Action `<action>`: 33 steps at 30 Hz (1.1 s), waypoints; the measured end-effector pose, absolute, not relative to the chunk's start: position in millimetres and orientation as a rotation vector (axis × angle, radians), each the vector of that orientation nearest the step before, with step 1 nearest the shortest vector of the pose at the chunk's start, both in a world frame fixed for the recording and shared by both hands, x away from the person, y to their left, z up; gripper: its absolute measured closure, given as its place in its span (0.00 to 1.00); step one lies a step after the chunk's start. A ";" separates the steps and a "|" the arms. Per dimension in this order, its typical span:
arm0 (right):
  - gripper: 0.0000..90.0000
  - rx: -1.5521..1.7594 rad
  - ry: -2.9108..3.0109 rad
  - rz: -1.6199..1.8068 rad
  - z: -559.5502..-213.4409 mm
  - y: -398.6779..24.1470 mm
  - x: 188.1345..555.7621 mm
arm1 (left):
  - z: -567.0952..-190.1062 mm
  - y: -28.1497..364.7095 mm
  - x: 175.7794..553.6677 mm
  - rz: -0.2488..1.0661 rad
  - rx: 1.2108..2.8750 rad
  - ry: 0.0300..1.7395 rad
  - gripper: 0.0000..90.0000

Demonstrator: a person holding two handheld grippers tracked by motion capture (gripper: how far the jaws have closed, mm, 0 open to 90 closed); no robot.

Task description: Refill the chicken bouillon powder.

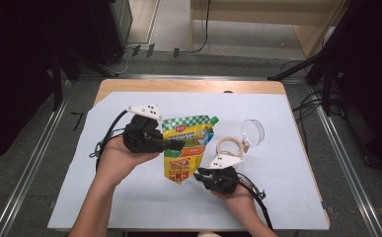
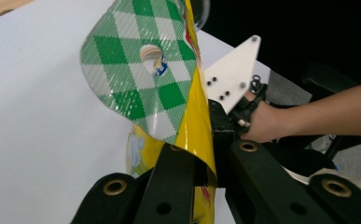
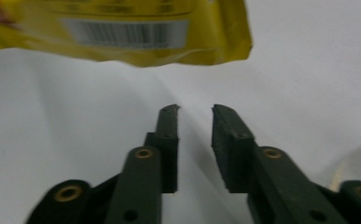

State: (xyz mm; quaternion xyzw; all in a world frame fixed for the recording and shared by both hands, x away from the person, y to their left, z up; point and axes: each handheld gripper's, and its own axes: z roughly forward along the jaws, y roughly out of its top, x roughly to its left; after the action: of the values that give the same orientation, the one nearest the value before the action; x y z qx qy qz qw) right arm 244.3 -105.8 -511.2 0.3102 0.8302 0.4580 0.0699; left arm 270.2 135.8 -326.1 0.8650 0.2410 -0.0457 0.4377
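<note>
Pouch point(image 1: 186, 148): mid-table on the white sheet point(image 1: 104, 187), lifted.
Left gripper point(image 2: 201, 161): we have it clamped on the pouch's edge.
Right gripper point(image 3: 194, 112): jaws parted, empty, just below the pouch's bottom.
Advice: we bring the right gripper up squarely and keep the left clamp firm.

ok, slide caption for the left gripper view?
Left gripper clamps yellow pouch, green-checked top curling over white sheet.

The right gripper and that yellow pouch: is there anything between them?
No. In the right gripper view, the open right gripper faces the pouch across bare white sheet.
</note>
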 end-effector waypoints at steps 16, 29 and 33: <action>0.84 0.763 2.456 1.450 -505.0 -97.3 229.0 | -329.6 127.6 269.5 -0.195 2.103 0.596 1.00; 0.83 0.665 2.525 1.498 -493.3 -83.9 209.3 | -344.1 109.6 269.4 -0.088 2.045 0.625 0.85; 0.83 0.637 2.535 1.519 -489.5 -80.9 204.5 | -345.9 105.2 268.9 -0.088 2.043 0.637 0.83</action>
State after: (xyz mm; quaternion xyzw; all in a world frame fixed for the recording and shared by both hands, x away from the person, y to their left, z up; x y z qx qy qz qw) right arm 204.5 -80.9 -489.5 0.2103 0.8370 0.5017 0.0592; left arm 268.9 105.2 -345.9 0.8371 0.2610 -0.0360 0.4795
